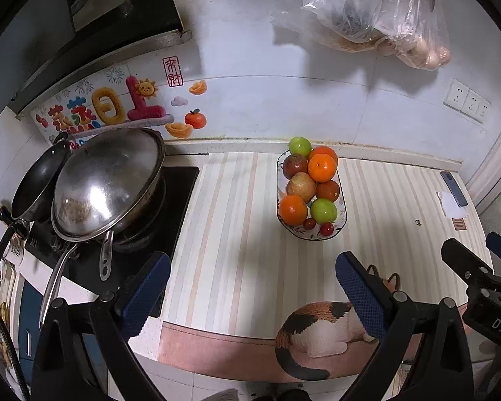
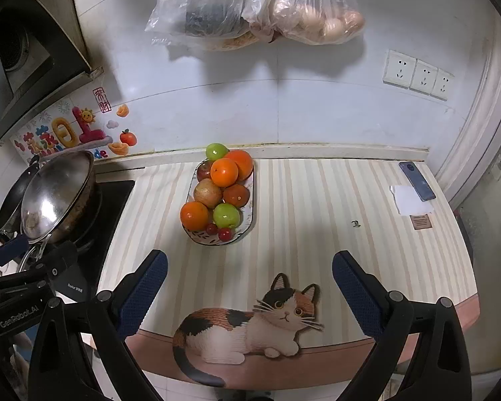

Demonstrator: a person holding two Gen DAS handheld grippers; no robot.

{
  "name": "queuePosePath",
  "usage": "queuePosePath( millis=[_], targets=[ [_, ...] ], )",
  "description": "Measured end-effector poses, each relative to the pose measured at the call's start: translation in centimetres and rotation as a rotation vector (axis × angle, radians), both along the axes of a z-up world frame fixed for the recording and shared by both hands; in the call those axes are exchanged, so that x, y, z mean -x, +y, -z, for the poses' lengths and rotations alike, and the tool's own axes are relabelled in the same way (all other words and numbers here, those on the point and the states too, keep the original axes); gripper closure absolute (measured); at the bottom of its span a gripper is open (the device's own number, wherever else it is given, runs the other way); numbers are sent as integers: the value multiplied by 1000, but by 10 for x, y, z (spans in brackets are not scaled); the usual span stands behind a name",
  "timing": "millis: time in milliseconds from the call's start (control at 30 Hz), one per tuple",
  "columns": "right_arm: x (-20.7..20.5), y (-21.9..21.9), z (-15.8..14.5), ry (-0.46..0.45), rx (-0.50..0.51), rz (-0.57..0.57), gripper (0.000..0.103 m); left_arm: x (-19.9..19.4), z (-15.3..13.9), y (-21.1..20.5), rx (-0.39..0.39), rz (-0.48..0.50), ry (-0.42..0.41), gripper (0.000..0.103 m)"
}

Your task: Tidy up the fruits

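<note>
Well beyond both wide-apart tools (image 1: pixel 252 292) (image 2: pixel 249 292), the heaped fruit dish (image 2: pixel 247 224), untouched.

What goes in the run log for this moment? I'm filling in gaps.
left gripper: open, empty | right gripper: open, empty | fruit dish: piled full, untouched, on the striped mat

My right finger hides the cat mat's (image 1: pixel 317 330) head; stacked oranges (image 2: pixel 224 172) cover lower fruit; the small dark speck (image 2: pixel 355 223) near the counter's right edge is indistinguishable.
</note>
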State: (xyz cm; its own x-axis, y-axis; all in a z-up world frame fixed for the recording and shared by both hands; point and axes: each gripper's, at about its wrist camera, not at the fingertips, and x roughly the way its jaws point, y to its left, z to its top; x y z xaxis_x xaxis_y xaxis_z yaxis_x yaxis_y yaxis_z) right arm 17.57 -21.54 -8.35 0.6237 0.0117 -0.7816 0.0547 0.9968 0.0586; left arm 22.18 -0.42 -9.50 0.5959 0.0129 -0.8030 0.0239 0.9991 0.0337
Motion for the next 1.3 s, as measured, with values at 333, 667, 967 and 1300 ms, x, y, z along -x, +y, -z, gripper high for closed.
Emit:
queuePosePath(
  millis=[333, 667, 967, 1300],
  targets=[
    [-1, 1, -2, -3, 6, 0, 2, -1, -3, -3, 4, 1, -9, 2],
    [-1, -3, -2, 1, -4, 7, 2, 1, -4, -6, 7, 7, -12, 2],
    [0, -3, -2, 4, -5, 4, 2, 0, -6, -6, 8, 7, -20, 2],
    [4, -2, -5, -5, 0, -4, 2, 3, -12, -10, 9, 7, -34, 2]
  ],
)
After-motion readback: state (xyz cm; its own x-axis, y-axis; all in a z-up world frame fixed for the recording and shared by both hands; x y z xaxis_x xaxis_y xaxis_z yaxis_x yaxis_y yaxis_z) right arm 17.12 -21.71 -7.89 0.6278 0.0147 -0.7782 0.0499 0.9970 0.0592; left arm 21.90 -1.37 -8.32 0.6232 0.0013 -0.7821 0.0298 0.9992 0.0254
